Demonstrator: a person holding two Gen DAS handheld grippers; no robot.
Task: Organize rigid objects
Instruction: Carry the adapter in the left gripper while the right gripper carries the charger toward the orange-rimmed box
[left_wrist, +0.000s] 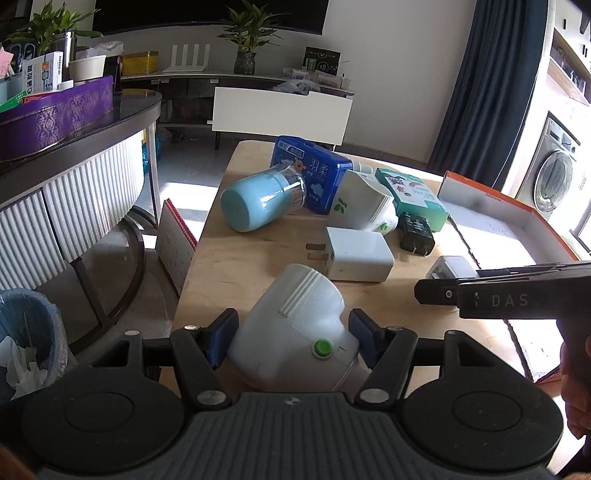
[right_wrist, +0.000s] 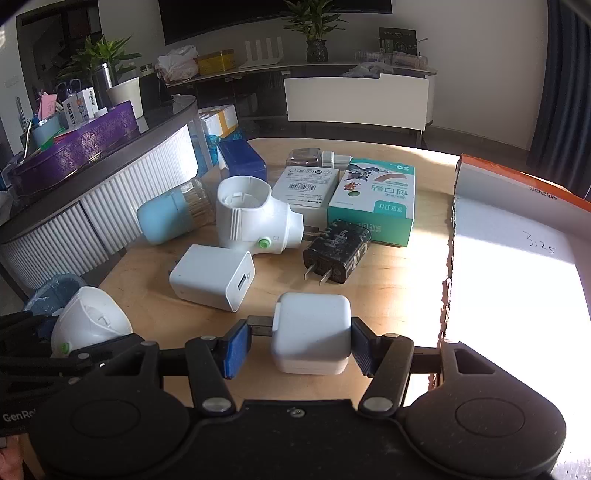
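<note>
My left gripper (left_wrist: 291, 332) is shut on a white plug-in device with a green button (left_wrist: 295, 325), its blue pads pressing both sides just above the wooden table (left_wrist: 221, 266). The same device (right_wrist: 92, 321) shows at the lower left of the right wrist view. My right gripper (right_wrist: 299, 343) holds a small white charger (right_wrist: 312, 328): the right pad touches its side and the left pad meets its dark plug stub. In the left wrist view that gripper (left_wrist: 436, 291) comes in from the right, over the charger (left_wrist: 448, 267).
On the table lie a larger white charger (right_wrist: 212, 277), a black charger (right_wrist: 338, 251), a second white plug-in device (right_wrist: 251, 218), a light blue jar (right_wrist: 166, 218), a blue box (left_wrist: 310, 177) and a teal box (right_wrist: 373, 199). An orange-rimmed open box (right_wrist: 517, 277) stands at the right.
</note>
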